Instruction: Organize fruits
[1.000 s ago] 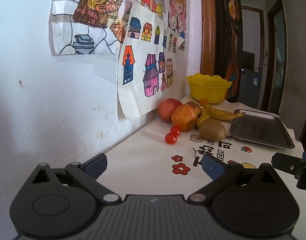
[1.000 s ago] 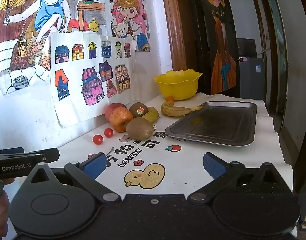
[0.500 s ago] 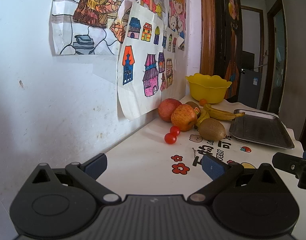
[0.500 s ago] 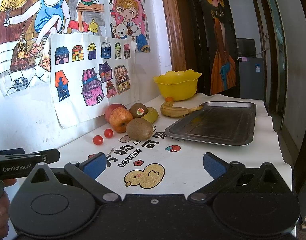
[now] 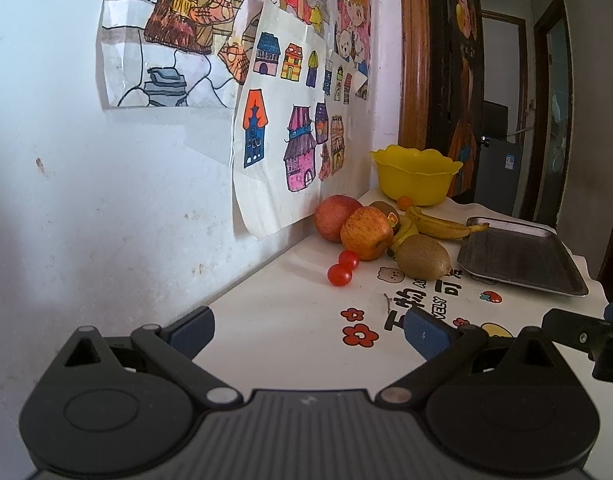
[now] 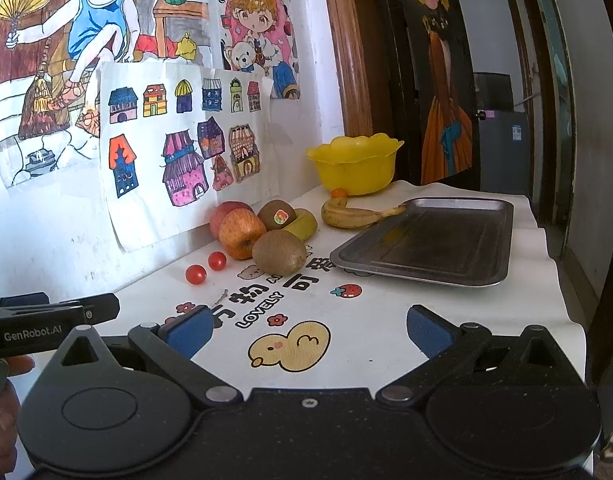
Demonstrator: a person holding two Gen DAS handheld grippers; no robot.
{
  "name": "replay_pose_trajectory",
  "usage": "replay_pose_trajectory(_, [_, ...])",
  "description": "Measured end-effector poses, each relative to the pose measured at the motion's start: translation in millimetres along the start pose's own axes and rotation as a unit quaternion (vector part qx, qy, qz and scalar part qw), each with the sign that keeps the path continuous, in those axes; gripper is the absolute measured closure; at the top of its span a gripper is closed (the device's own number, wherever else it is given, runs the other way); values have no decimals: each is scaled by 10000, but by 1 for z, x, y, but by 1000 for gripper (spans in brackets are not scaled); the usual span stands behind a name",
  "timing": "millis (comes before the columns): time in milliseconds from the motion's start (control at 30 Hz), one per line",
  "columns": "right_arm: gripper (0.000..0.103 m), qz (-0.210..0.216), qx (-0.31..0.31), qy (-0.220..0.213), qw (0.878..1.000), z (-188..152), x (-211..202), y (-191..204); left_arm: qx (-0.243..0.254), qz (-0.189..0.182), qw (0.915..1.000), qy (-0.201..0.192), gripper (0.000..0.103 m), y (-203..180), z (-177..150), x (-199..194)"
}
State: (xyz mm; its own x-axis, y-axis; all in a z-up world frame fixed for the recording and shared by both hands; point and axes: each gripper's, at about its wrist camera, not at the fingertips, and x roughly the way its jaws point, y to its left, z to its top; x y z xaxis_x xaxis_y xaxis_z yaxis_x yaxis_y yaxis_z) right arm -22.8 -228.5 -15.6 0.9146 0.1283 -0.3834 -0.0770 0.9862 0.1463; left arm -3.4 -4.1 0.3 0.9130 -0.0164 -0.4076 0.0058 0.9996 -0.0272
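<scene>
You hold the left gripper (image 5: 308, 330) and right gripper (image 6: 308, 330) near, jaws wide and empty, with apples (image 6: 241, 233), kiwis (image 6: 279, 252) and metal tray (image 6: 434, 240) far.

Fruit clustered by the wall: two red-orange apples (image 6: 241, 233) touching, a stickered kiwi (image 6: 277, 214) behind, a bare brown kiwi (image 6: 279, 252) in front, a yellow-green banana (image 6: 304, 224) between them. Two cherry tomatoes (image 6: 206, 267) sit just left. A spotted banana (image 6: 356, 214) reaches the metal tray (image 6: 428, 242) rim. A small orange fruit (image 6: 339, 193) touches the yellow bowl (image 6: 356, 163).
</scene>
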Motion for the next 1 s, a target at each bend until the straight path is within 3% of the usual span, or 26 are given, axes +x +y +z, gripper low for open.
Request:
replay_pose_trajectory(367, [1, -9, 24, 27, 10000, 3, -2, 0, 162, -165, 9997, 47, 0, -5, 5, 0])
replay_pose_trajectory(533, [1, 354, -37, 93, 9993, 14, -11, -3, 462, -240, 9986, -63, 0, -11, 21, -4])
replay_pose_trajectory(700, [1, 820, -92, -15, 9966, 53, -29, -6, 657, -257, 9971, -278, 0, -19, 49, -11])
replay_pose_trajectory(800, [1, 843, -454, -266, 9951, 85, -41, -1, 695, -258, 9966, -369, 0, -21, 67, -13])
replay_pose_trajectory(1000, [1, 739, -506, -712, 9934, 154, -51, -3, 824, -186, 9948, -570, 0, -22, 92, -8])
